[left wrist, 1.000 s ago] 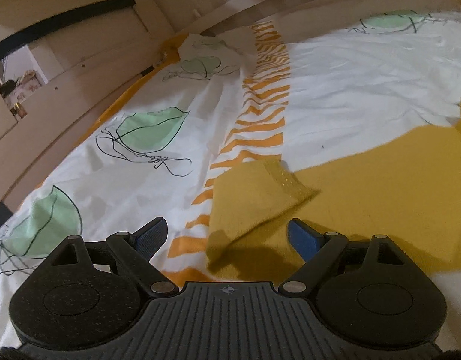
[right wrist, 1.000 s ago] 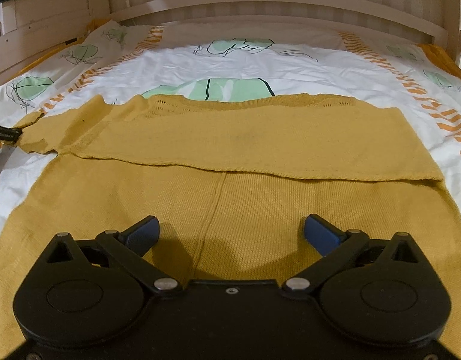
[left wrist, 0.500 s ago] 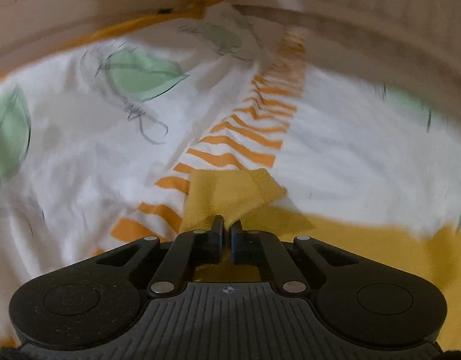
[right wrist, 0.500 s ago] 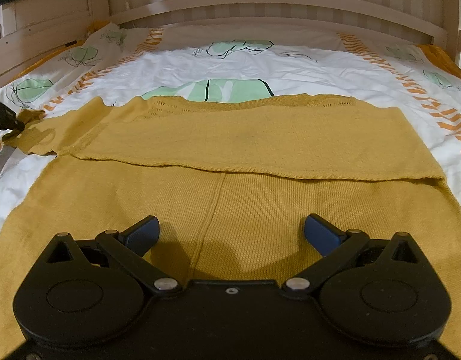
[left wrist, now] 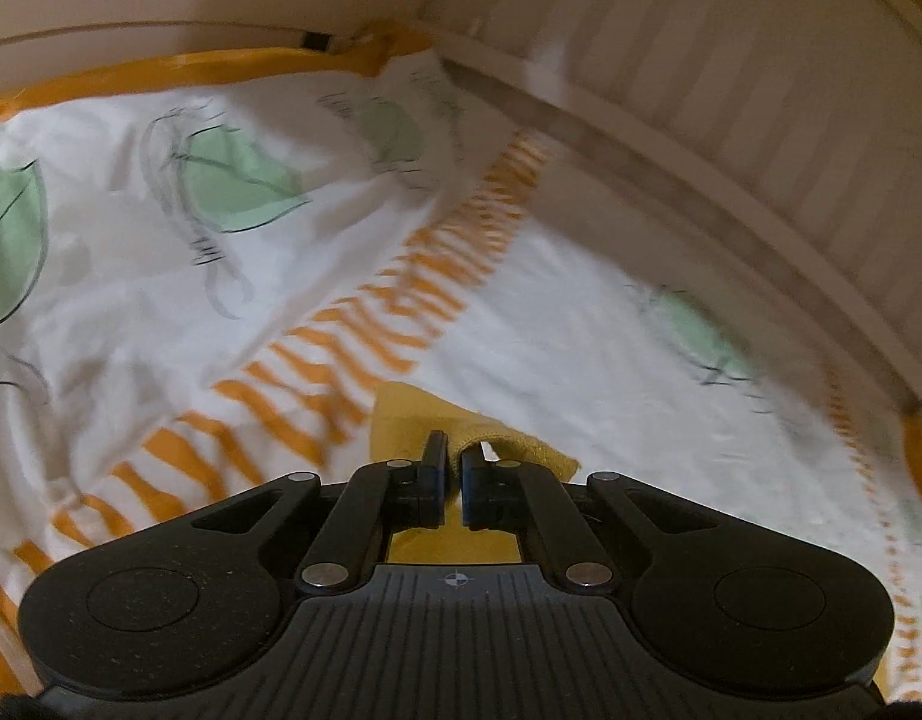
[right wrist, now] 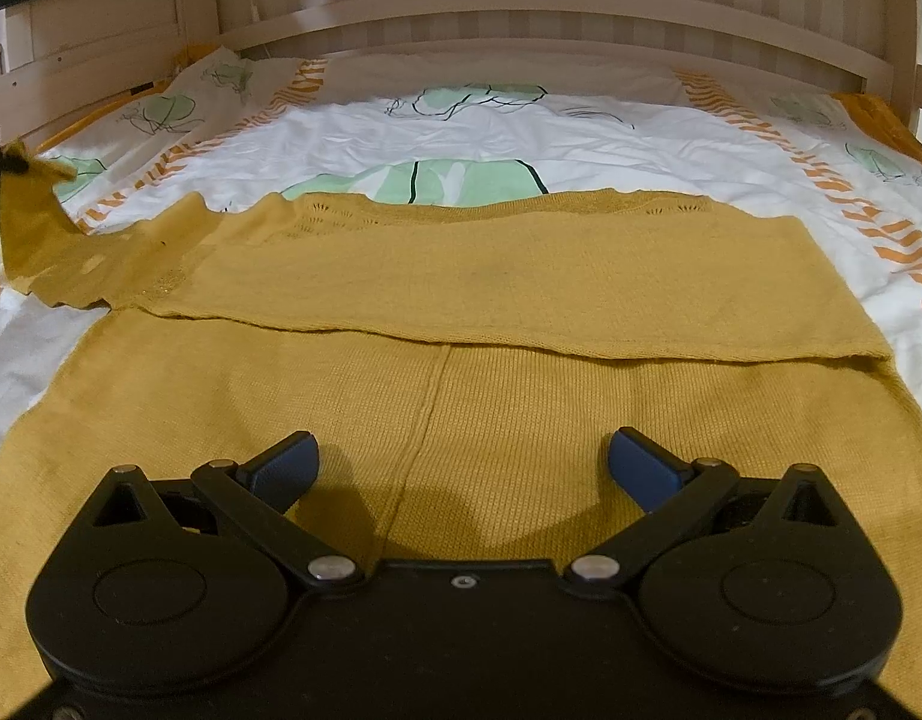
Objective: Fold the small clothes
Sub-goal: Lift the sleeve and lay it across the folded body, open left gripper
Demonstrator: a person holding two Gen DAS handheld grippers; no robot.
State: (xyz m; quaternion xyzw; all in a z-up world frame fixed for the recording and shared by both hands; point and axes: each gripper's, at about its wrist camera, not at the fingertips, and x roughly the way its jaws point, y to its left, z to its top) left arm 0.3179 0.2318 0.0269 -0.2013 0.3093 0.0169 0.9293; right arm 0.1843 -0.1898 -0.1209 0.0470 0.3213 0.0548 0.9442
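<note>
Sweater [right wrist: 490, 300] in mustard knit is spread flat across the bed [right wrist: 520, 132], long axis running left to right. Right gripper [right wrist: 461, 462] is held spread wide and empty over the near hem. Further left, the sleeve tip [left wrist: 413, 420] is pinched and raised by the closed left gripper [left wrist: 452, 468], so the fold is judged to go rightward.

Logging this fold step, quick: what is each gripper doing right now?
Left gripper: shut on the yellow sweater's sleeve.
Right gripper: open, holding nothing, above the yellow sweater.
</note>
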